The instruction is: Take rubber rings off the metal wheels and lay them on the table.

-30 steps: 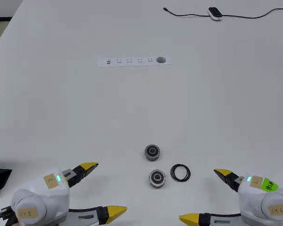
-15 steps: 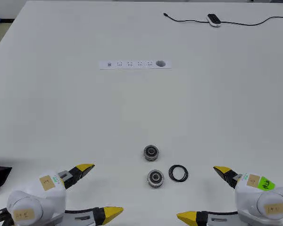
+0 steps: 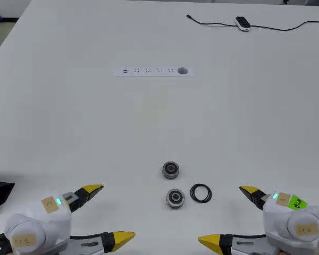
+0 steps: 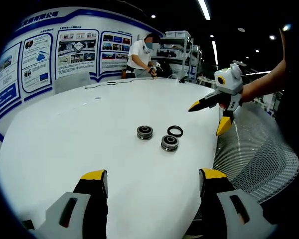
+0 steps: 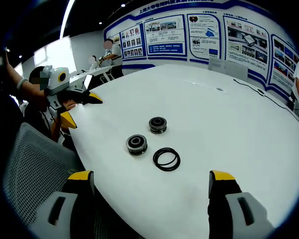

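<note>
White housings (image 3: 37, 229) — yellow-tipped black fingers (image 3: 92, 189)

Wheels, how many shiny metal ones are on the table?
2. The far wheel lies mid-table. The near wheel lies just below it in the head view, beside the loose black rubber rings. None seems hidden.

Table (image 3: 149, 122) smooth, matt white. Wheels (image 3: 170, 169) (image 3: 175, 198) shiny bare metal, darker hubs. Ring (image 3: 201, 193) thin black matt rubber.
</note>
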`<state>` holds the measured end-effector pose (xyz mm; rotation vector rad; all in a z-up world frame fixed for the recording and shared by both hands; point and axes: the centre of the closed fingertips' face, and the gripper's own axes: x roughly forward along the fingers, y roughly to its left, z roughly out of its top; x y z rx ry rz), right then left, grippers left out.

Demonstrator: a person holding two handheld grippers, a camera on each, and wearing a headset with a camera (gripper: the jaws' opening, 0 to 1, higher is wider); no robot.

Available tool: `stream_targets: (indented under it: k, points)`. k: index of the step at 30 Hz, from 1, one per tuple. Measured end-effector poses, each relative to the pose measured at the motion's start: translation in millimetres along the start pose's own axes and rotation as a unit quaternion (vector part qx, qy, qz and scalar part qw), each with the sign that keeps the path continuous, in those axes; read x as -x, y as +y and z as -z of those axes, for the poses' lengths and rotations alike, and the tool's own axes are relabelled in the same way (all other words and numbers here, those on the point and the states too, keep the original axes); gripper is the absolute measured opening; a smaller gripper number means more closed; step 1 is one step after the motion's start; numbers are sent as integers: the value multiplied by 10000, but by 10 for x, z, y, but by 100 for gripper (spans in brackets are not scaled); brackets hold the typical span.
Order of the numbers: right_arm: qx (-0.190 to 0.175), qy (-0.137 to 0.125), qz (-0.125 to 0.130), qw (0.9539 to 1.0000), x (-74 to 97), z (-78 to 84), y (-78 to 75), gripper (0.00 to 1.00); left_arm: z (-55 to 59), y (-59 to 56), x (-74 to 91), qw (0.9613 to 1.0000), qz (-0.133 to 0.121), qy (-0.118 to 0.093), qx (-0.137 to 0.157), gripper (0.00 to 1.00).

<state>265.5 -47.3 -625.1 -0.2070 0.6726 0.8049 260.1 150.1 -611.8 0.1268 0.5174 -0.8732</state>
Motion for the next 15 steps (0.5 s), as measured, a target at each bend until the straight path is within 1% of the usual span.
stream_targets:
  k: [7, 15]
  points:
    - [-8, -13, 18, 10000, -10, -18, -15, 96, -5, -4, -2, 10000, 0, 11, -2, 75]
    - [4, 23, -5, 10000, -16, -3, 8, 96, 17, 6, 14, 10000, -23, 30, 9, 75]
